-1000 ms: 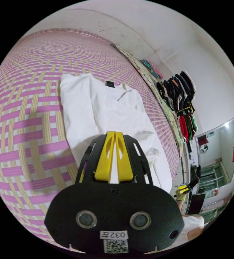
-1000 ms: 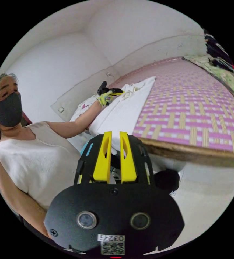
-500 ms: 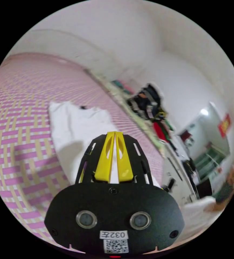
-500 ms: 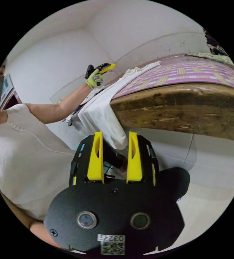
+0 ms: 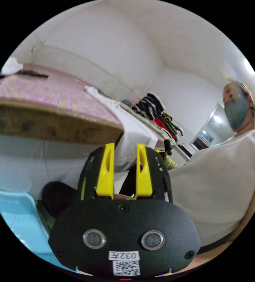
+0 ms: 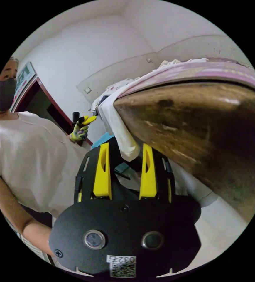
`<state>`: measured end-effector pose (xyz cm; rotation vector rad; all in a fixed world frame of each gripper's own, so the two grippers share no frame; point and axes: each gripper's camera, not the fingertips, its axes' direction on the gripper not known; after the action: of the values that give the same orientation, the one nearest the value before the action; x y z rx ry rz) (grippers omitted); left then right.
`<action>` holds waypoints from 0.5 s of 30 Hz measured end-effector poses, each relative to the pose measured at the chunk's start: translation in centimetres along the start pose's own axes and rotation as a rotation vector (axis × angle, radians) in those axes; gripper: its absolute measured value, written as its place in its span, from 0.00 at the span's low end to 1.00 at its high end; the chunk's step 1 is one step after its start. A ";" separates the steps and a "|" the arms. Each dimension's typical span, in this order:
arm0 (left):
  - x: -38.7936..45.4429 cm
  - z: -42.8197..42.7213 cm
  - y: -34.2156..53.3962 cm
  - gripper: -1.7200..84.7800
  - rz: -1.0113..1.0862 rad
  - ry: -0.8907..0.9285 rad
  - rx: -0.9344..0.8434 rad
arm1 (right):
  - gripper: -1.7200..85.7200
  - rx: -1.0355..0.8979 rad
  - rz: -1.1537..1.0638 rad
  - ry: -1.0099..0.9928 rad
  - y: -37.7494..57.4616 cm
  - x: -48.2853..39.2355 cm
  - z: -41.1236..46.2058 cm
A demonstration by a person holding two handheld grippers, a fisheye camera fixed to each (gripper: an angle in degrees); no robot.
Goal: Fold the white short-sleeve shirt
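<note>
The white shirt (image 5: 133, 129) lies on the bed and hangs over its wooden front edge (image 5: 45, 126). My left gripper (image 5: 125, 146) is open below that edge, and the hanging hem shows just beyond its fingertips. In the right gripper view the hem's corner (image 6: 127, 145) hangs down between the tips of my open right gripper (image 6: 125, 145), and neither jaw presses on it. The left gripper (image 6: 84, 120) shows there in a gloved hand, off to the left of the hem. The right gripper (image 5: 168, 160) shows in the left gripper view, low beside the cloth.
The bed's thick wooden side (image 6: 197, 123) stands close on the right. A person in a white top (image 5: 221, 176) sits beside the bed. A light blue seat (image 5: 13, 211) is low at the left. Dark clothes (image 5: 156, 114) hang along the far wall.
Both grippers have dropped from above the bed to below its front edge. The left jaws, shut before, now stand open; the right jaws have spread wider around the hanging hem.
</note>
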<state>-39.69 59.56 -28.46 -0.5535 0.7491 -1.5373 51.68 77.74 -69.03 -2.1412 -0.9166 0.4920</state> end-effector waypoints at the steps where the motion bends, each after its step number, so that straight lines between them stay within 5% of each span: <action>1: -1.7 1.2 0.7 0.13 -0.032 0.025 -0.004 | 0.20 -0.018 0.004 -0.017 -0.3 0.3 0.3; 9: -7.3 9.1 -1.1 0.15 0.078 0.141 -0.168 | 0.18 -0.037 -0.005 0.003 -0.5 0.6 1.4; 15: -9.6 9.7 -0.4 0.05 0.130 0.266 -0.247 | 0.10 -0.054 0.009 0.019 0.0 0.1 2.0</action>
<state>-31.90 67.74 -20.85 -0.4750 1.1676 -1.4211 50.58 78.82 -70.35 -2.1955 -0.9195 0.4553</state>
